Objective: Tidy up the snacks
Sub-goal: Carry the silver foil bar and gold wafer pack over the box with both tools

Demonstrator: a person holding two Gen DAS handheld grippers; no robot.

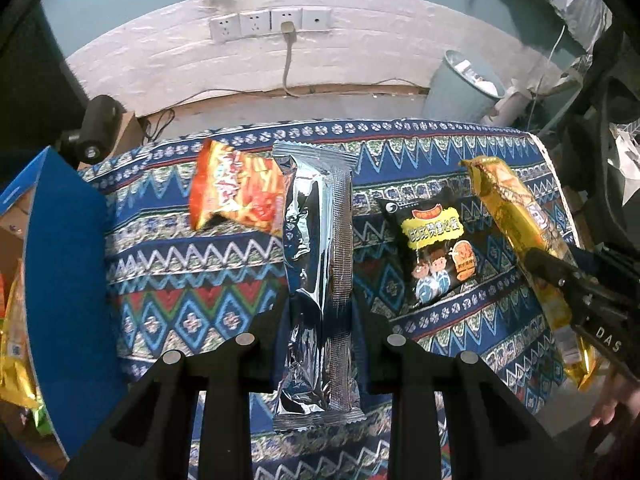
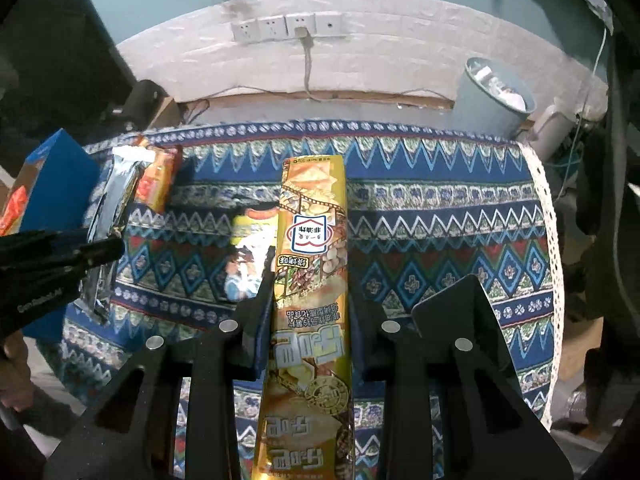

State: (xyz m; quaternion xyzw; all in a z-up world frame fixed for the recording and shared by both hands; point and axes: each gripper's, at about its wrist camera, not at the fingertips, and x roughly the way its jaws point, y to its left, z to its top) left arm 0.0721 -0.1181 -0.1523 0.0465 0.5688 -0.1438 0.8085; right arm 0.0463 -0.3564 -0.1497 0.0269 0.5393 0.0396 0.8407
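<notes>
Holding: both grippers are clamped on snack packs above the table, pointed steeply down.
Left gripper (image 1: pixel 320 320): jaws pressed together on a silver pack (image 1: pixel 318 264), gripping its long sides near the lower half; the pack runs lengthwise away from the camera, clear of the cloth.
Right gripper (image 2: pixel 310 320): jaws clamped on a gold pack (image 2: pixel 310 280), also lengthwise between the fingers, its printed face up.
Cross-check: from the left wrist view the gold pack shows at the right, held in the other tool's black fingers; from the right wrist view the silver pack shows at the left in the same way.
Cloth (image 1: pixel 192 280): blue patterned tablecloth with zigzag bands, covering the table.
Orange pack (image 1: pixel 236 192): beyond and just left of the silver pack; whether it lies flat on the cloth I cannot tell.
Black pack (image 1: pixel 432 248): on the cloth between the two held packs, cartoon figures on its face.
Blue box (image 1: pixel 68 280): at the left edge of the table, open, with yellow and green packs inside.
Bin (image 1: pixel 464 88): pale bin on the floor beyond the table's far right corner.
Sockets (image 1: pixel 272 24): row on the white wall, one with a plug and cable.
Hand (image 1: pixel 612 404): part of a hand behind the right tool, at the picture's edge.
</notes>
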